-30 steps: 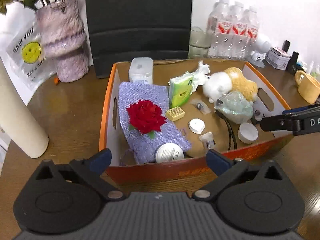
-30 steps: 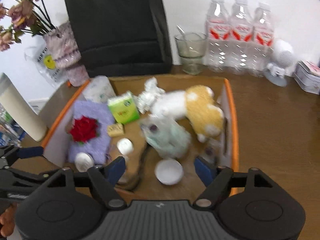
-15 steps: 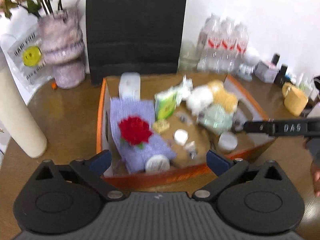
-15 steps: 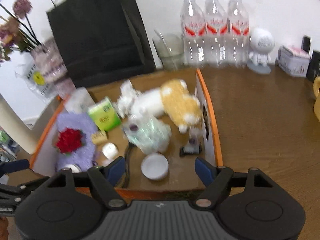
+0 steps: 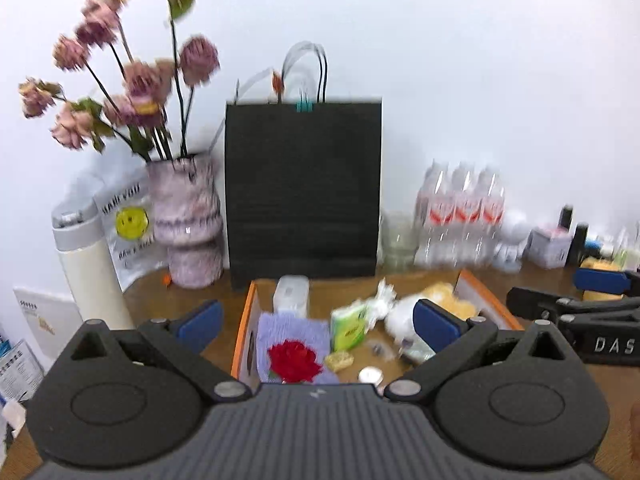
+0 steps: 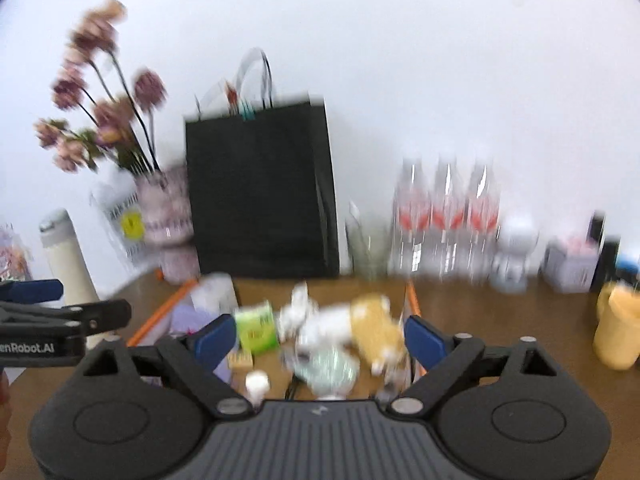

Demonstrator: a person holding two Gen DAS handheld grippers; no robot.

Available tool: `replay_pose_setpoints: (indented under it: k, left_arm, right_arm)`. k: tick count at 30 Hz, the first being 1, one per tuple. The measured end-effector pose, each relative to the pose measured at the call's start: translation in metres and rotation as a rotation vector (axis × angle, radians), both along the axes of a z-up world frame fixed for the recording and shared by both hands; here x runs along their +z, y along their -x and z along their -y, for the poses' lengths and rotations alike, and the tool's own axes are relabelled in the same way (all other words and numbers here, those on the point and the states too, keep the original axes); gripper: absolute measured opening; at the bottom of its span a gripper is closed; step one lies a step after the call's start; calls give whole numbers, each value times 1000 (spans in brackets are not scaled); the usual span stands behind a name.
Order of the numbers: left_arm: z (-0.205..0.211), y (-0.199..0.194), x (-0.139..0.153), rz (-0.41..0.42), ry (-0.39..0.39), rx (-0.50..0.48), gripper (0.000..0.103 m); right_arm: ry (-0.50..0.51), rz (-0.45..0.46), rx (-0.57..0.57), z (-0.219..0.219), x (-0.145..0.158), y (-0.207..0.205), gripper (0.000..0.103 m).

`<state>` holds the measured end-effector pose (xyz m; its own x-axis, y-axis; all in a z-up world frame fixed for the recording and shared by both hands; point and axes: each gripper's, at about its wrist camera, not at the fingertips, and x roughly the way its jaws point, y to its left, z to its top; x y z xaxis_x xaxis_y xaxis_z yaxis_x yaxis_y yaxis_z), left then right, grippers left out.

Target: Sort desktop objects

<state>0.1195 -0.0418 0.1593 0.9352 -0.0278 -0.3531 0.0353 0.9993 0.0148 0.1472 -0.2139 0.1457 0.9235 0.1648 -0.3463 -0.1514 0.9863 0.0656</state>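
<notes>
An orange-rimmed cardboard box [image 5: 246, 320] sits low in both views. It holds a purple pouch [image 5: 288, 328] with a red rose [image 5: 294, 360], a green tissue pack [image 5: 348, 326], a white and yellow plush toy [image 6: 372, 320], a white container [image 5: 292, 300] and small bits. My left gripper [image 5: 316, 322] hangs open above the box's near side with nothing between its fingers. My right gripper [image 6: 318, 338] is over the box's right half. Its jaws are opening and hold nothing. Each gripper shows at the edge of the other's view.
A black paper bag [image 5: 302, 188] stands behind the box against the wall. To its left are a vase of flowers [image 5: 184, 220] and a cream flask [image 5: 88, 272]. To the right stand three water bottles [image 6: 446, 216], a glass [image 6: 366, 240], a white figurine [image 6: 516, 252] and a yellow mug [image 6: 616, 324].
Both grippers have drawn back, risen and tilted up, so the box has dropped low in frame and the bag and wall now fill the views. The right jaws stand wider.
</notes>
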Motion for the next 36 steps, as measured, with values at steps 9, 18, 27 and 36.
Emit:
replay_pose_setpoints:
  k: [9,18,27,36]
  left_arm:
    - [-5,44,-14,11,-1,20,103]
    - [-13,100,-77,-124,-18,39,103]
    - [-16,140,-126,-230,-23,27,103]
    - [-32,147,-147,-309,20,45,103]
  right_arm:
    - [6,-3,2,-12,-6,33,100]
    - [6,-159,27,-21,-73,94,100]
    - [19,-277,58,-27,-117,143,100]
    - [46,-314,48,-40,-138,159,100]
